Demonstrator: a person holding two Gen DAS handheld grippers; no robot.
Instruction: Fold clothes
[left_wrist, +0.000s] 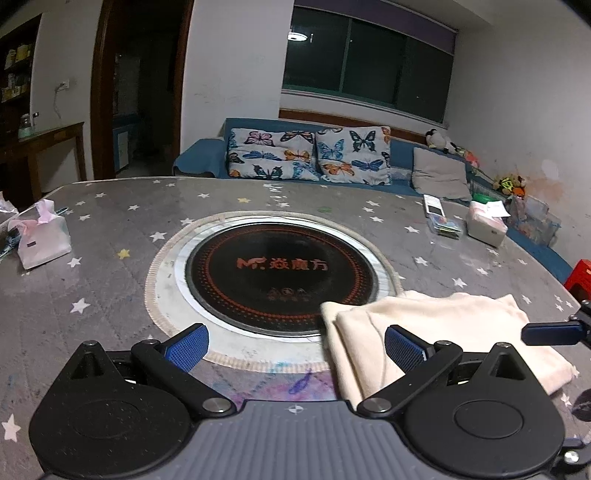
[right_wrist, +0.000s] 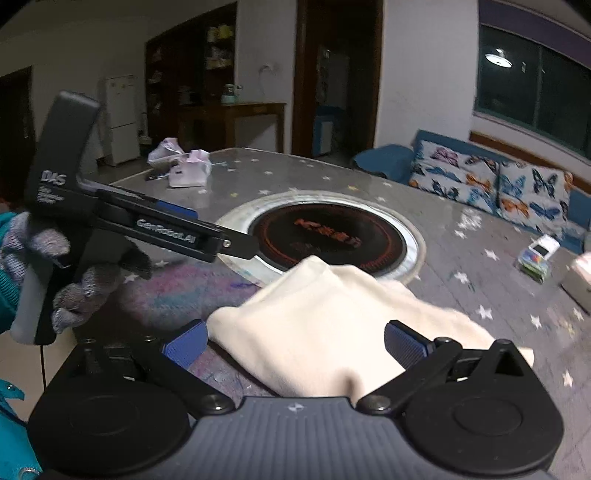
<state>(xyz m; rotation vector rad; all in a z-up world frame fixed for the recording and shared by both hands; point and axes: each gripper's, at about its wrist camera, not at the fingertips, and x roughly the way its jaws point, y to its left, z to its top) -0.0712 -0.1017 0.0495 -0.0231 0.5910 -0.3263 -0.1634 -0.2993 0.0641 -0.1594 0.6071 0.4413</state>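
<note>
Jaws spread on both grippers (left_wrist: 295, 345) (right_wrist: 293, 341) above folded cream cloth (right_wrist: 332, 325).

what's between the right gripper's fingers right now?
The cream garment: in the right wrist view, its folded near end lies in the gap between the open right gripper's fingers, on the star-print table. Neither pad is closed on it.

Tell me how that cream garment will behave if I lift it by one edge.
The cream garment will probably droop; its folded layers look soft. It likely weighs little, lying flat with thin edges. The fold may fall open, since neither hand-held gripper pins it.
</note>
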